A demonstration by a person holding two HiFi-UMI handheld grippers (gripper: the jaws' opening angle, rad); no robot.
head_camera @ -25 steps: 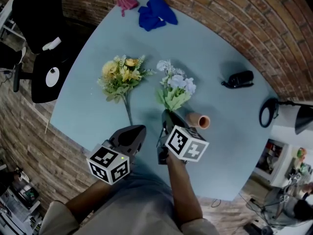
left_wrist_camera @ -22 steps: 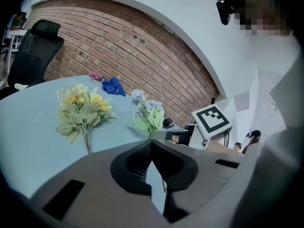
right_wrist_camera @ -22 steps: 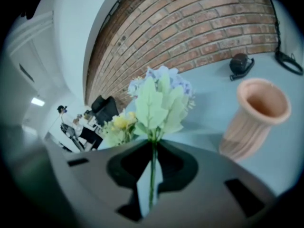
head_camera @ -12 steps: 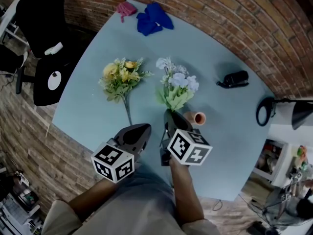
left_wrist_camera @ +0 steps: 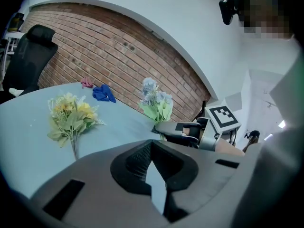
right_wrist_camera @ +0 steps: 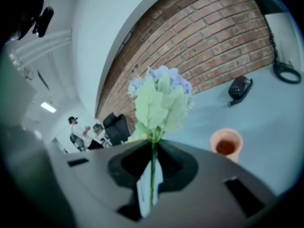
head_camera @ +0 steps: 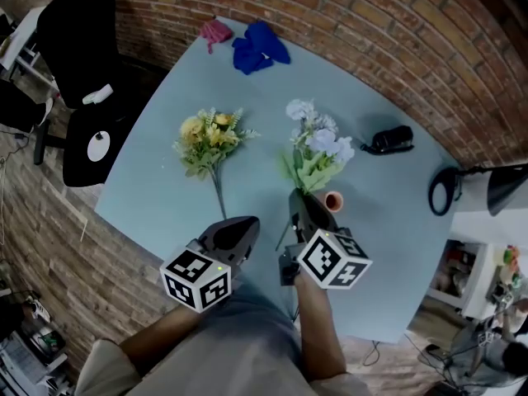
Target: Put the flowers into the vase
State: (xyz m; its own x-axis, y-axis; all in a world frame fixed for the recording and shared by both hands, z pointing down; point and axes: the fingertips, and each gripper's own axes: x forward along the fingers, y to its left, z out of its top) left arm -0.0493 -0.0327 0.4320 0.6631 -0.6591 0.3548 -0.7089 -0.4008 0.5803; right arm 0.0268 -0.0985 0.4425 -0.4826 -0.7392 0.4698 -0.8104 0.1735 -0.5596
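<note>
My right gripper (head_camera: 302,203) is shut on the thin green stem of the white and lavender bouquet (head_camera: 318,145), which it holds nearly upright above the blue table (head_camera: 165,188). In the right gripper view the stem runs between the jaws (right_wrist_camera: 153,151) and the blooms (right_wrist_camera: 160,99) rise above them. The small terracotta vase (head_camera: 333,201) stands just right of that gripper, its mouth (right_wrist_camera: 226,145) facing up. The yellow bouquet (head_camera: 206,137) lies flat on the table to the left. My left gripper (head_camera: 245,226) hovers near the table's near edge, shut and holding nothing (left_wrist_camera: 152,148).
A blue cloth (head_camera: 260,46) and a pink cloth (head_camera: 216,31) lie at the table's far edge. A black device (head_camera: 392,139) sits right of the bouquets. A lamp (head_camera: 452,190) stands at the right edge and a black chair (head_camera: 78,64) at the left.
My right gripper has risen with the lavender bouquet, which now stands more upright and closer to the vase. My left gripper has lifted a little. The yellow bouquet has not moved.
</note>
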